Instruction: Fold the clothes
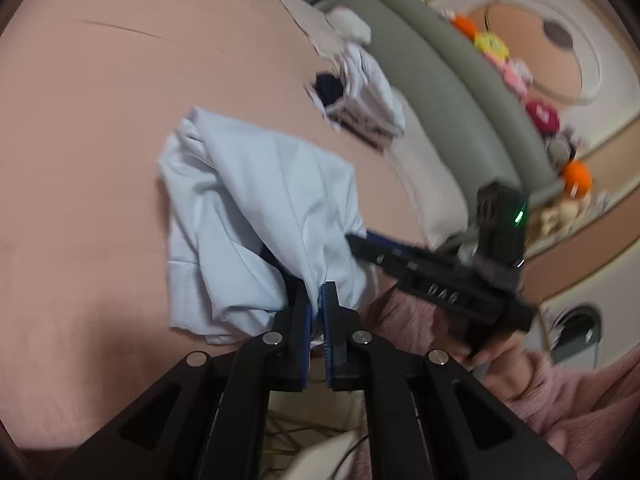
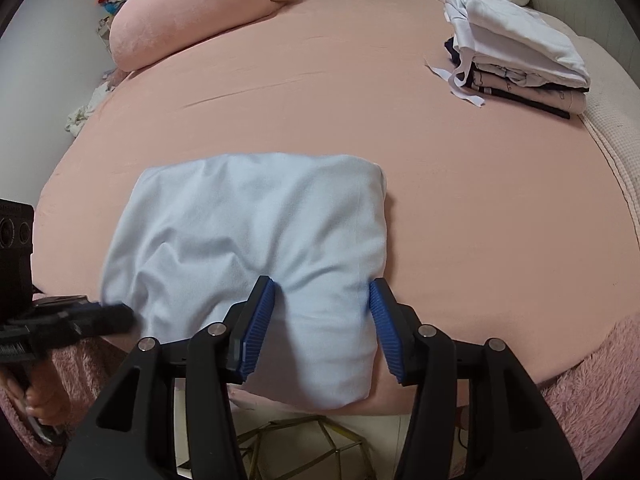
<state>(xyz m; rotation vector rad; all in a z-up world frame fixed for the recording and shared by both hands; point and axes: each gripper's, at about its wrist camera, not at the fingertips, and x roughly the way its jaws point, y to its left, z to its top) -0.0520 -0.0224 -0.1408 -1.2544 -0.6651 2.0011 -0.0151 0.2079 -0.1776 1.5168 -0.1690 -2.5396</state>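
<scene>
A light blue garment (image 2: 248,220), partly folded, lies at the near edge of the pink bed (image 2: 320,80). My right gripper (image 2: 322,292) stands open over its near edge, with a bulge of the cloth between the blue pads (image 2: 260,320). My left gripper (image 1: 318,290) is shut on a thin fold at the near edge of the garment (image 1: 256,192), which bunches up from the pinch. In the right wrist view the left gripper (image 2: 120,316) shows blurred at the cloth's near left corner. The right gripper (image 1: 356,242) reaches the cloth from the right in the left wrist view, held by a hand in a pink sleeve.
A stack of folded clothes (image 2: 520,60) sits at the bed's far right, near a grey headboard (image 1: 440,92). A rolled pink duvet (image 2: 192,12) lies at the far left. A fuzzy pink blanket (image 2: 592,392) hangs at the near edge. Plush toys line the headboard shelf.
</scene>
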